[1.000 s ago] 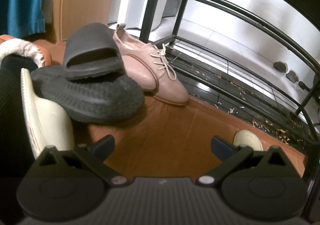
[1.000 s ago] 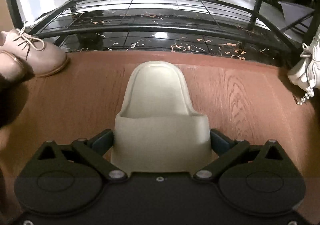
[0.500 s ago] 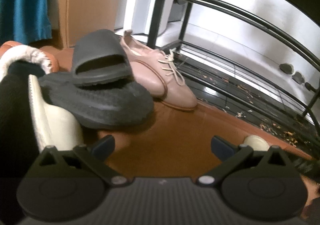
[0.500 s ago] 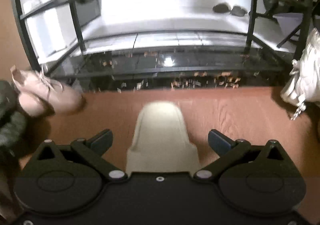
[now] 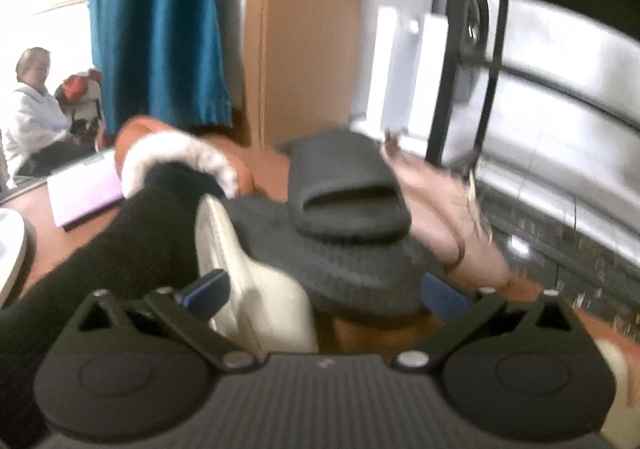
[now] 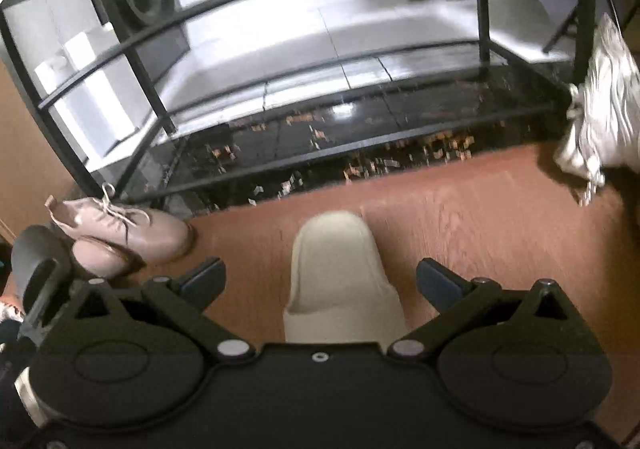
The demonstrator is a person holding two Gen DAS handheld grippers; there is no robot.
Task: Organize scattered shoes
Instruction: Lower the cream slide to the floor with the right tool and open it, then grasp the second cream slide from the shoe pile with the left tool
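right gripper (image 6: 320,281) hung above the brown floor (image 6: 500,217), jaws spread wide, pinching nothing; a cream slipper (image 6: 340,281) lay flat between them, toe toward the black shoe rack (image 6: 360,117), touching neither finger as far as the right wrist view showed; rack's bottom shelf was bare of shoes and strewn with small flecks; a pale sneaker (image 6: 600,117) sat at the rack's right end.

left gripper (image 5: 320,289) faced the pile, jaws also spread, gripping nothing; a second cream slipper (image 5: 256,301) stood on edge just inside the left finger, leaning beside a dark sleeve (image 5: 132,241); behind it a black slide (image 5: 344,193) rested on top of its upturned mate (image 5: 332,261); a pink lace-up shoe (image 5: 452,221) lay beside them near the rack post; a fur-trimmed orange slipper (image 5: 180,157) sat further back; left view was blurred, edges uncertain.

judgement: step in hand looked like pairing the two cream slippers; for the left, best to close across the narrow upper of the tilted slipper, not the thin sole edge, which would likely twist out; approach clear of the stacked slides, since a nudge could topple them; set it down parallel to its mate, toes to the rack.
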